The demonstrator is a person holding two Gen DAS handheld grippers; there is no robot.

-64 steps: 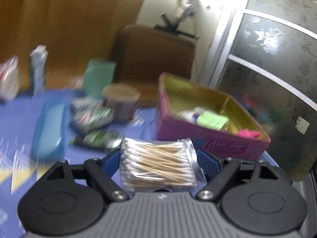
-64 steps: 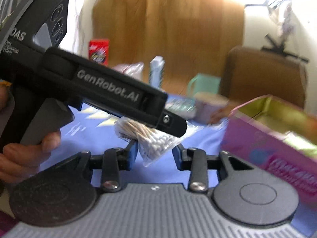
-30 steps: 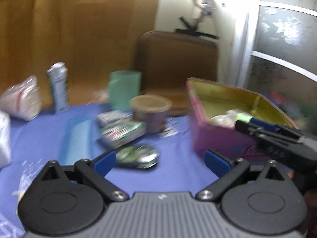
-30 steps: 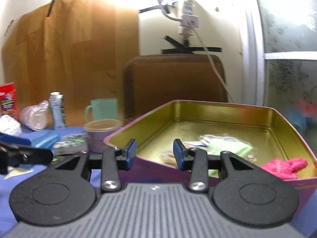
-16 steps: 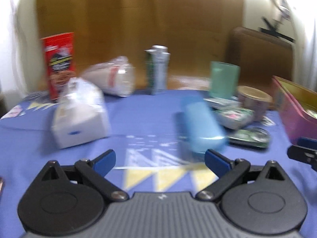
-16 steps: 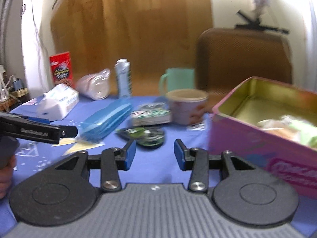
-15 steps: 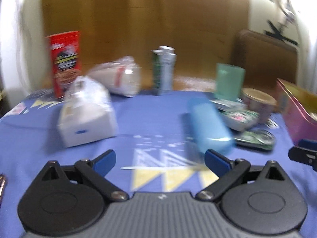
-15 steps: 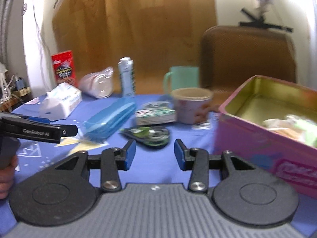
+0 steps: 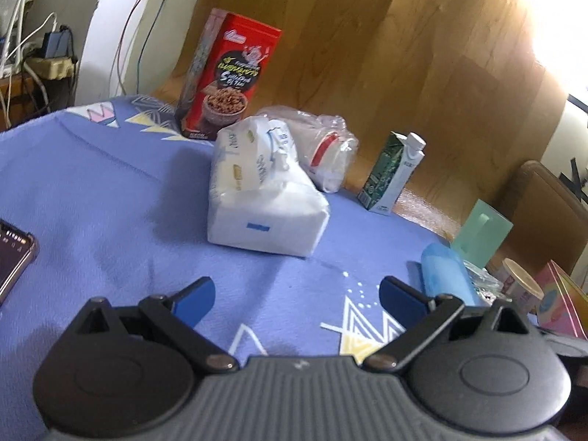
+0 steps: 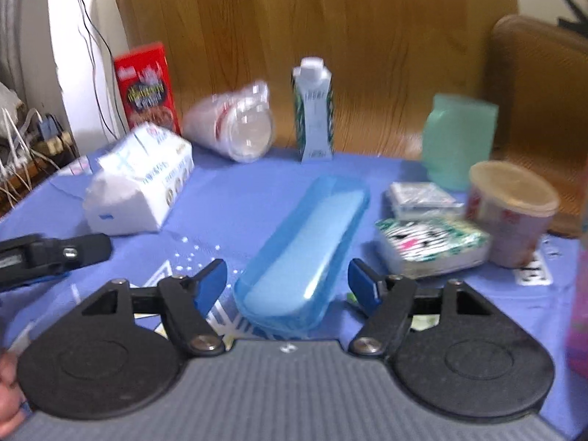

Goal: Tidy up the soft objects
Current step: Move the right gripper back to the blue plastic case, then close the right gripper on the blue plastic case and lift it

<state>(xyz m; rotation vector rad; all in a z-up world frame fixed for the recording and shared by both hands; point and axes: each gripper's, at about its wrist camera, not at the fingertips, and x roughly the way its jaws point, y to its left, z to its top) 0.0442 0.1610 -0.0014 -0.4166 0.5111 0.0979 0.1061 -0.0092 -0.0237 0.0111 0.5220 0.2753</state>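
Risk of grabbing the wrong thing

Bench [image 9: 92, 183] under its wrinkled blue cloth is crowded, so your main hazard is closing on something hard. Your right gripper [image 10: 286, 281] is empty, its jaws opening, and the long translucent blue plastic case [image 10: 305, 250] lies between them untouched: it is rigid and smooth, probably not what you want. The soft target looks to be the white plastic-wrapped tissue pack [image 9: 262, 198], plump and crinkly, resting on the cloth ahead of your left gripper [image 9: 296, 296], whose jaws stand released and bare. Squeeze it off-centre and the slack wrap may slip or tear. The upright green-and-white drink carton [image 9: 393, 172] could topple.
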